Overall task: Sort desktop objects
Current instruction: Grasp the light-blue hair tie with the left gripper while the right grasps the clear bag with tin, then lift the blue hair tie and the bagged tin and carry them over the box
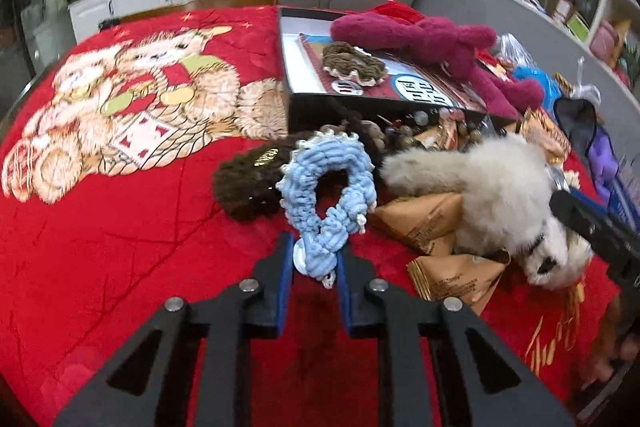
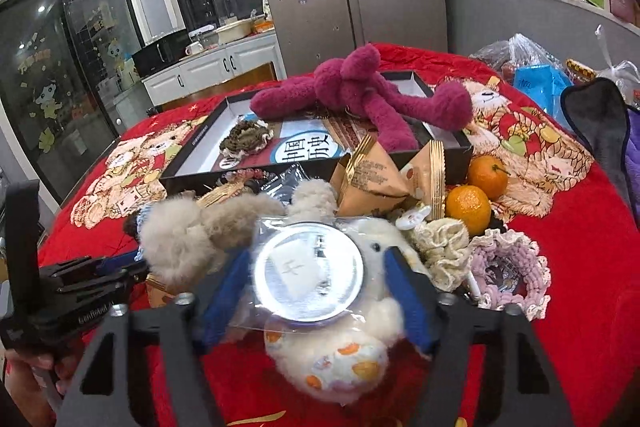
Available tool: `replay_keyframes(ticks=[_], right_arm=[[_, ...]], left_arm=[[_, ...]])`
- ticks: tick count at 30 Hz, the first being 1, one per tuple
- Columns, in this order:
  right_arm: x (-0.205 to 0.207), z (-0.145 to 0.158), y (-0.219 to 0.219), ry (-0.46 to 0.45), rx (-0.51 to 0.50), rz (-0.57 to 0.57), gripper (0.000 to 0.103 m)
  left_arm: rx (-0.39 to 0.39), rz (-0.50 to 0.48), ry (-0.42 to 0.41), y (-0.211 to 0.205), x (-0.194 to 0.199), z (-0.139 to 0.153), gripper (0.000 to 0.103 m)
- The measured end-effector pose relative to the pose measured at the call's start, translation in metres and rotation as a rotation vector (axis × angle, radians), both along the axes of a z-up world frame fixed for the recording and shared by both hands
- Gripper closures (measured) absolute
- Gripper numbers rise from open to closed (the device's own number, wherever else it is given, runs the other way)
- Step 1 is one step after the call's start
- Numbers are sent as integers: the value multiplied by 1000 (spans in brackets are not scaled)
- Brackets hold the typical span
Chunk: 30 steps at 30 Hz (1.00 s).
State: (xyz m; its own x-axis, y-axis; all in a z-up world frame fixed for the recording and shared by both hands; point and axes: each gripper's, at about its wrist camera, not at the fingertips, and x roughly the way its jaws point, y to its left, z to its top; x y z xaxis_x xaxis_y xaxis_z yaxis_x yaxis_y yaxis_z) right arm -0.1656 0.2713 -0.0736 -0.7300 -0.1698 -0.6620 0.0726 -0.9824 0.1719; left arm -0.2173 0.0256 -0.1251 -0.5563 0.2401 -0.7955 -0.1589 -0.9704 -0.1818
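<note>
My left gripper [image 1: 315,261] is shut on the lower end of a light-blue knitted scrunchie [image 1: 328,179], which stands up from the red cloth. My right gripper [image 2: 316,261] has its blue pads [image 2: 406,291] against both sides of a white plush toy [image 2: 340,359]; a round silver badge [image 2: 308,277] in a clear bag lies on the toy. In the left wrist view the same plush [image 1: 504,187] lies at the right under the right gripper's black body [image 1: 592,227]. Behind stands an open black box [image 2: 188,163] holding a brown scrunchie [image 2: 244,137] and a magenta plush [image 2: 360,91].
Tan snack packets [image 2: 372,179], two tangerines [image 2: 468,209], a cream scrunchie [image 2: 440,247] and a purple crocheted one [image 2: 508,275] crowd the right. A dark brown fuzzy piece [image 1: 248,183] lies behind the blue scrunchie. Bags and a dark cloth [image 2: 600,123] sit far right. The red bear-print cloth [image 1: 100,207] shows bare at left.
</note>
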Motion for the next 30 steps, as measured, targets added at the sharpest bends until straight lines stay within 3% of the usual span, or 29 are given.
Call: replay_keyframes(ticks=[6,30], right_arm=[[7,7,-2,8,1,1,44],[57,49,-16,97,12,42,45]], left_arm=[[12,1,5,-5,8,4,83],[1,5,123,-14,64,55,83]])
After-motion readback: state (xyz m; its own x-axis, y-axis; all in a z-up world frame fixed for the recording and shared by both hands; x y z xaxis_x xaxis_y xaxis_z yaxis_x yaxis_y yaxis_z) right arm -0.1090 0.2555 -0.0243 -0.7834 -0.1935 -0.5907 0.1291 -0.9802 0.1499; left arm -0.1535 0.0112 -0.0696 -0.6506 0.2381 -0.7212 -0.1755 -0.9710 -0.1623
